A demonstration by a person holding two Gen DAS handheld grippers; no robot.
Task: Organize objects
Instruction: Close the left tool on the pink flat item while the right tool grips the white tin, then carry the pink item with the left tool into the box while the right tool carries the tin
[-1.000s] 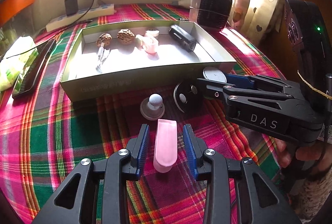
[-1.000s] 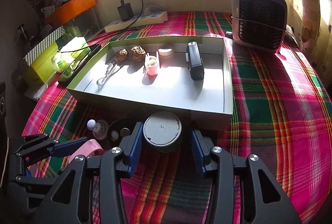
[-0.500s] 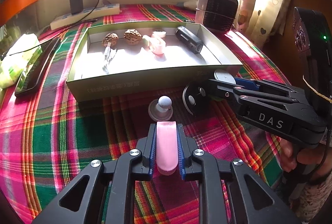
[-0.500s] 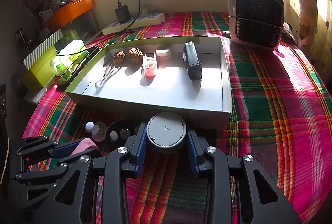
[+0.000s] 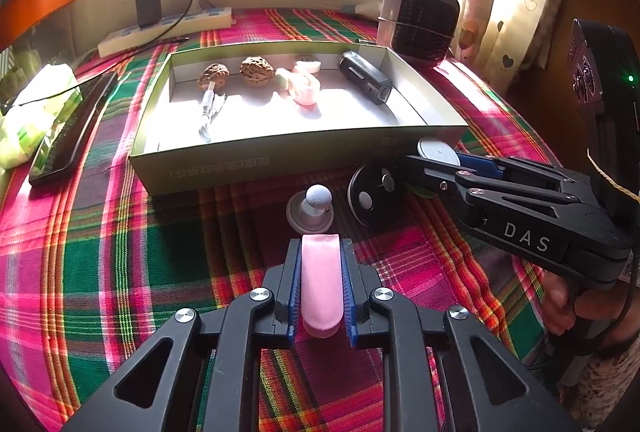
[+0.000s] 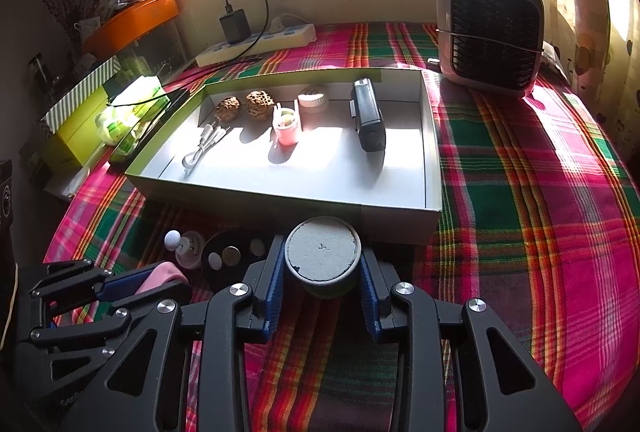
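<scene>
My left gripper is shut on a pink oblong piece lying on the plaid cloth; the pink piece also shows in the right wrist view between that gripper's fingers. My right gripper has a round grey-lidded tin between its blue pads; its jaws are closing and the pads press the tin's sides. The tin stands against the front wall of the open cardboard box. The box holds two walnuts, a white cable, a pink cup, a small jar and a black device.
A white ball-topped knob and a black dish with coins sit between the grippers and the box. A fan heater stands at the back right, a power strip behind, a phone at the left. A hand holds the right gripper.
Both grippers stood open around their things a second ago; the left has closed on the pink piece and the right on the round tin. Neither hand has shifted noticeably.
</scene>
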